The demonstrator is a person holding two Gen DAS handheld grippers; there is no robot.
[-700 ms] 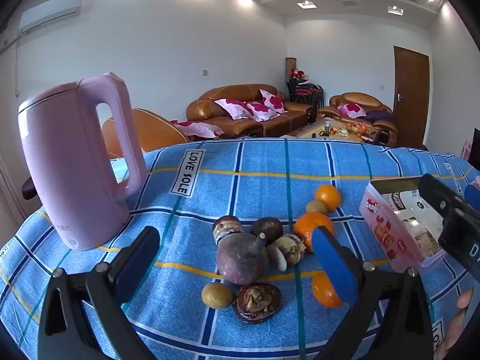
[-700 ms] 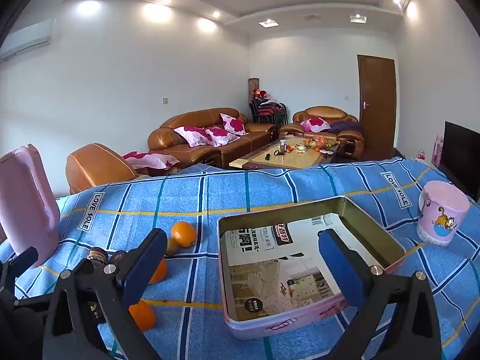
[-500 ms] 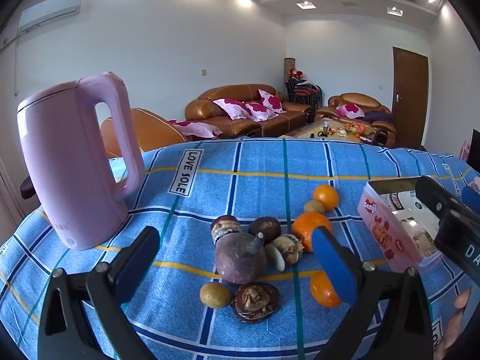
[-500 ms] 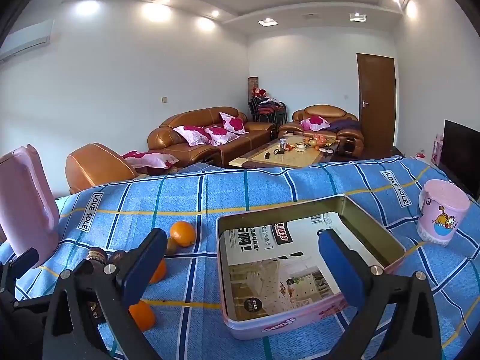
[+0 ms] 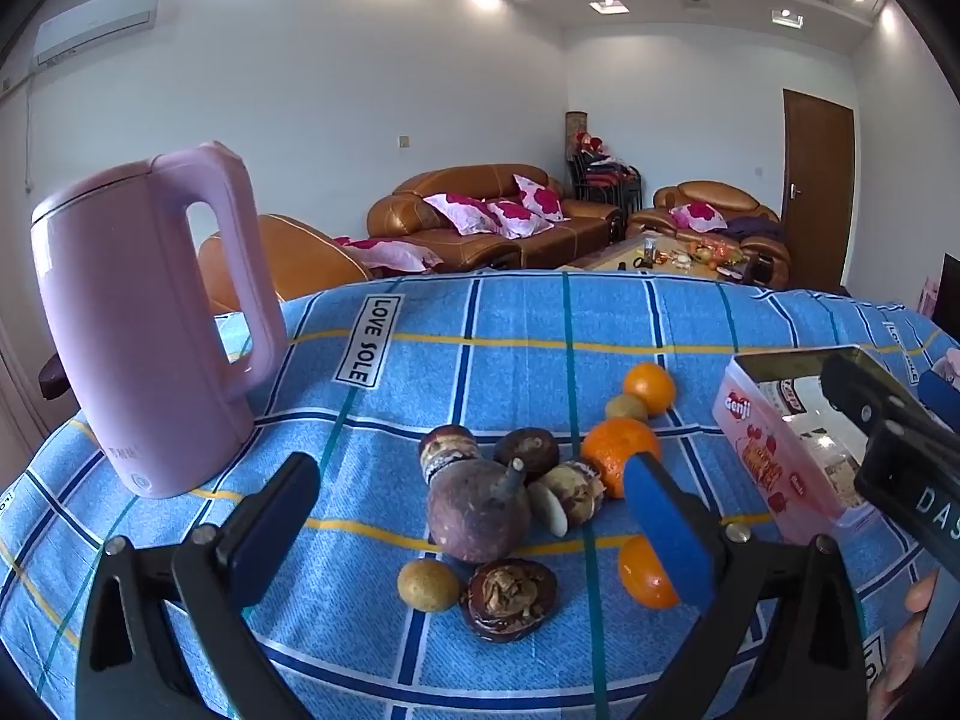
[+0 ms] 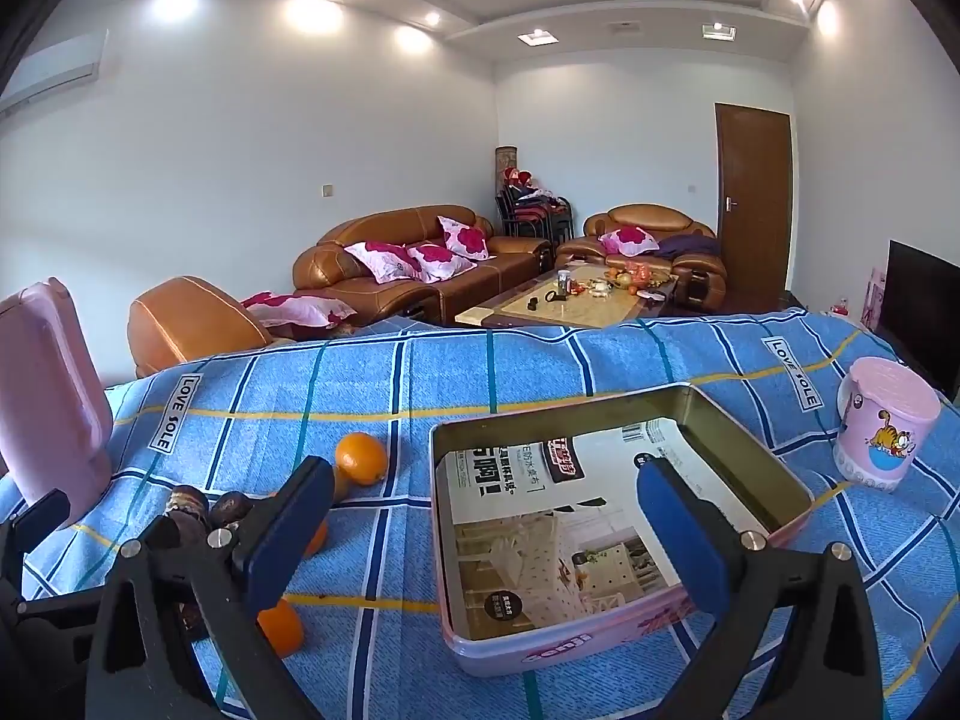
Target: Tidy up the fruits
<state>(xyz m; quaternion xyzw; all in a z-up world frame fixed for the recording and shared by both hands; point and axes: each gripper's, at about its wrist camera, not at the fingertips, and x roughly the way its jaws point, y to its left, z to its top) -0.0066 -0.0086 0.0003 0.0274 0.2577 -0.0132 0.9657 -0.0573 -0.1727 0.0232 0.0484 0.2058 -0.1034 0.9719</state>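
A: How did the left gripper (image 5: 468, 516) stand?

B: Its jaws were spread wide with nothing between the pads, hovering above the surface (image 5: 522, 324) with its blue checked cloth. The fruit lay straight ahead of it: a big purple mangosteen (image 5: 477, 510) in the gap between the fingers, a split dark fruit (image 5: 509, 599) and a small yellow-green one (image 5: 427, 585) nearer to it, touching or nearly so.

A: And the oranges?

B: One orange (image 5: 612, 453) sat just beyond the right finger, a second (image 5: 643, 576) partly behind that finger, and a third (image 5: 649, 387) farther out, beside a small greenish fruit (image 5: 626, 408). A pink kettle (image 5: 144, 324) stood well off to the gripper's left.

A: The right gripper (image 6: 480, 540)?

B: Also wide open and holding nothing. The open pink tin (image 6: 738, 420) lay directly in front, its right finger over the tin's printed-paper floor. I saw no fruit inside. To the left of the gripper, one orange (image 6: 360, 457) rested on the cloth, apart from the tin; the rest were partly hidden behind its left finger. A pink cartoon cup (image 6: 885, 435) stood far right.
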